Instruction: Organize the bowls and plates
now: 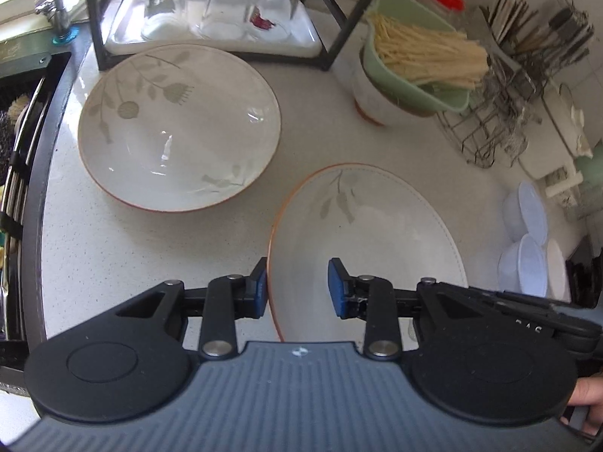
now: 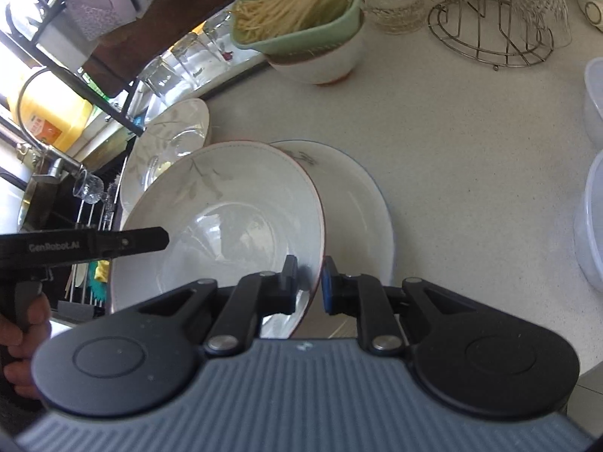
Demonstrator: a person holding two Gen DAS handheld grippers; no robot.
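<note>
You are seeing only one clear piece of writing: "GenRobot.AI" in pale letters on the black body of the left gripper (image 2: 124, 243), which is crossing the left side of the right wrist view with a hand (image 2: 22, 339) wrapped round its handle. The orange label on the yellow jug (image 2: 49, 113) by the window is too blurred to read. Your right gripper (image 2: 307, 282) is pinching the near rim of a leaf-patterned bowl (image 2: 226, 218), its jaws nearly closed with one pad inside the rim and one outside, and the bowl is tilting, raised over a plate (image 2: 358, 203) lying flat on the speckled white worktop (image 2: 471, 143). In the left wrist view your left gripper (image 1: 297, 286) is standing partly open with its jaws straddling the orange rim of that same bowl (image 1: 369, 233); whether the pads are touching it you cannot tell. A second leaf-patterned bowl (image 1: 177, 128) is sitting to the left, just in front of a black-framed rack (image 1: 328, 52) holding upturned glasses (image 1: 226, 3) on a white tray (image 1: 124, 37). Bare worktop is lying open between the two bowls and to the right of the plate, bounded by a white bowl carrying a green colander of noodles (image 2: 301, 11), a wire rack (image 2: 490, 37) and clear plastic containers (image 2: 595, 226) at the right edge. The worktop's dark edge is running down the left.
</note>
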